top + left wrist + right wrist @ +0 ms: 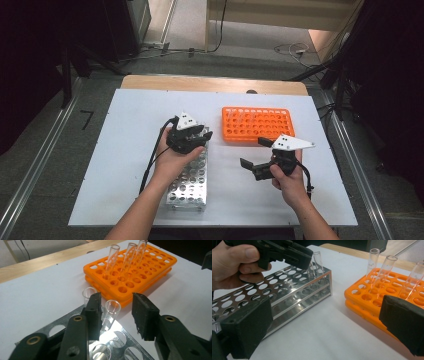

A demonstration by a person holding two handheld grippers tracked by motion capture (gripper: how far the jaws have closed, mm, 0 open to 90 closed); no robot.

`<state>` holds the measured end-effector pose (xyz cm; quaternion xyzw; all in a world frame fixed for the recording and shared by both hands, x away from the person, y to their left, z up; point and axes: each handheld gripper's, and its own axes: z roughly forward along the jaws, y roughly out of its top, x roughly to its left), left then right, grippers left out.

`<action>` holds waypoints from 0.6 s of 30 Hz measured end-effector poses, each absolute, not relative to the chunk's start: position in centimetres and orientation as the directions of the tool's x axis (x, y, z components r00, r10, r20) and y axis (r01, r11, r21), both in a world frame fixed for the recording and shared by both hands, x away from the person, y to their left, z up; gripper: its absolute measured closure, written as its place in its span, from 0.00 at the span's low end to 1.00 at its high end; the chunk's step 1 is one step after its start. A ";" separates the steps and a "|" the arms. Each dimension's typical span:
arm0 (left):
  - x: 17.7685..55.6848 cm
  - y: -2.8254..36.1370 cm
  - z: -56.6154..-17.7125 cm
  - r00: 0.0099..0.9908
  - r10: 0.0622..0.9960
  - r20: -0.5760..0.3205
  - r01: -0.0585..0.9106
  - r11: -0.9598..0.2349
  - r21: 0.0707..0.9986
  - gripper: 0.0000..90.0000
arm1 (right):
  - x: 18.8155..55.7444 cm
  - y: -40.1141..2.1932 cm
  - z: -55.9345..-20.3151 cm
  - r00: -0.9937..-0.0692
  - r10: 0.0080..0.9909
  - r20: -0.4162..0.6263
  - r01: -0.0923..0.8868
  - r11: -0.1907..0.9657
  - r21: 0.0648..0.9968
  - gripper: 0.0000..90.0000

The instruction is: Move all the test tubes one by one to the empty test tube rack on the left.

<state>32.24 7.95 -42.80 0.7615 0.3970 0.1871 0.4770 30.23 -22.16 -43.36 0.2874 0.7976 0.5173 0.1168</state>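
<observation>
Metal rack (294, 287): bright polished metal, mirror-glossy, smooth, with punched round holes. Orange rack (130, 272) at two o'clock from it: moulded plastic, smooth, slight sheen. Test tubes (110, 312): clear, glossy, glass or plastic not determinable. Table sheet (130, 130): white, matt, smooth. Table edge (210, 84) at twelve o'clock: pale wood. Left gripper (116, 315) pads (145, 315): black, matt, rough-edged.

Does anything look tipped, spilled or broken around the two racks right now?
Nothing spilled or broken. The three tubes in the orange rack lean instead of standing upright. The tube between the left gripper's open jaws sits in the metal rack, slightly tilted.
</observation>
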 end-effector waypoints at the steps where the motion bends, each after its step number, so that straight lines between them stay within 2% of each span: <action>1: 32.1 8.0 -42.7 0.618 0.780 -0.100 0.420 -0.220 0.880 0.56 | 30.2 -22.2 -43.4 -0.808 0.579 0.111 0.337 0.299 0.893 0.00; 9: 30.3 9.0 -41.6 0.617 0.777 -0.123 0.378 -0.155 0.913 0.28 | 30.4 -22.2 -43.4 -0.811 0.575 0.111 0.337 0.303 0.891 0.00; 18: 28.2 9.7 -41.4 0.632 0.762 -0.145 0.376 -0.138 0.916 0.08 | 30.6 -22.4 -43.2 -0.805 0.584 0.110 0.341 0.302 0.890 0.00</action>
